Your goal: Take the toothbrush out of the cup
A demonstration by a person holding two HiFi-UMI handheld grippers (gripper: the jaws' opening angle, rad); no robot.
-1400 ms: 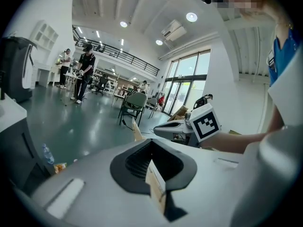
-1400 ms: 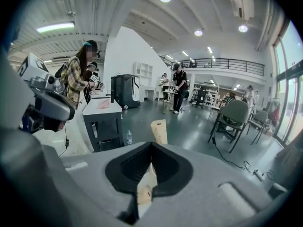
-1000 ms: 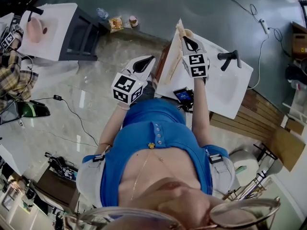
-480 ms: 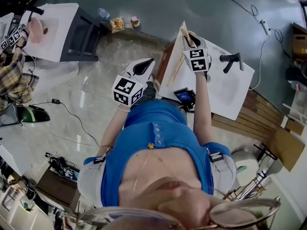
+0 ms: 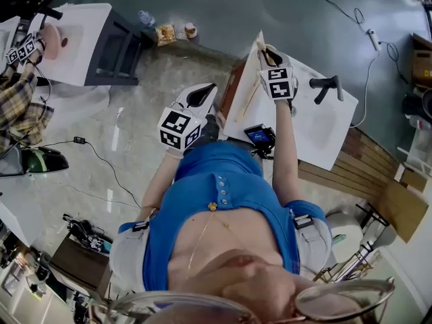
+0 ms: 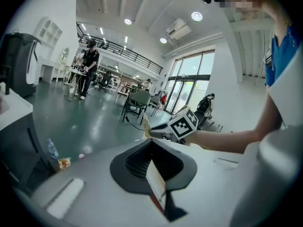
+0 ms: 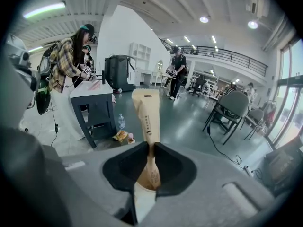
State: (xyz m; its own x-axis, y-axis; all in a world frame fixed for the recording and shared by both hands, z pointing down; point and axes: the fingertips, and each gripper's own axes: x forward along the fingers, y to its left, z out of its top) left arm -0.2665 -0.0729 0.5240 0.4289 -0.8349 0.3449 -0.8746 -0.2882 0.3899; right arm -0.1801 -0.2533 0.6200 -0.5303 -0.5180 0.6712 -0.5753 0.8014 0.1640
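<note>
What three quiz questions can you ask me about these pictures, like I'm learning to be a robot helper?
1. True or false: the grey right gripper is shut on the tan paper-wrapped toothbrush.
2. Pick one: what is between the jaws of the grey left gripper? A) nothing, they are shut on each other. B) a glass jar. C) a red spoon.
3. Fill the gap: in the head view, the black tap stands on a ___ washbasin counter.

Key: 1 true. 2 A. 3 white.
</note>
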